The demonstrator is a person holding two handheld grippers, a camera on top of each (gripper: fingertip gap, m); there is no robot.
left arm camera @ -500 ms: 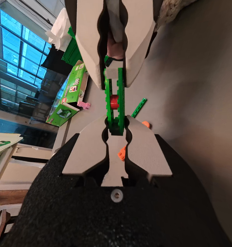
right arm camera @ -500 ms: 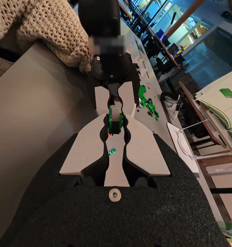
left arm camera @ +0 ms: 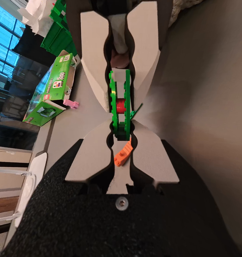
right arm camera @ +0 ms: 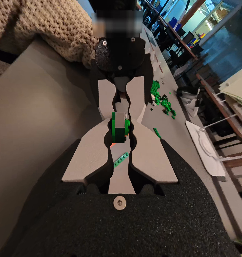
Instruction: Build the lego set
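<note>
A lego assembly (left arm camera: 126, 97) of two bright green plates clamping white, red and dark green bricks hangs between both grippers above the grey table (left arm camera: 201, 125). My left gripper (left arm camera: 121, 125) is shut on its dark green end. My right gripper (left arm camera: 120, 108) comes in from the top of the left wrist view and is shut on the white end. In the right wrist view the assembly (right arm camera: 119, 128) sits in my right gripper (right arm camera: 120, 122), with the left gripper (right arm camera: 120, 114) facing it. An orange piece (left arm camera: 123, 154) and a thin green plate (right arm camera: 121, 159) lie on the table below.
A green lego box (left arm camera: 50, 94) and a pink piece (left arm camera: 71, 104) lie to the left, with green baseplates (left arm camera: 56, 27) behind. A pile of green bricks (right arm camera: 163, 102), a clear stand base (right arm camera: 204, 147) and a booklet (right arm camera: 237, 89) are to the right. A knit sleeve (right arm camera: 48, 27) is behind. My left and right fingertips are right by each other. The orange piece (left arm camera: 123, 154) lies around 6 cm away from my left fingertips.
Both grippers still hold the assembly. They have drawn slightly closer to each other and shifted a little over the table, so more of the orange piece shows between the left fingers.
</note>
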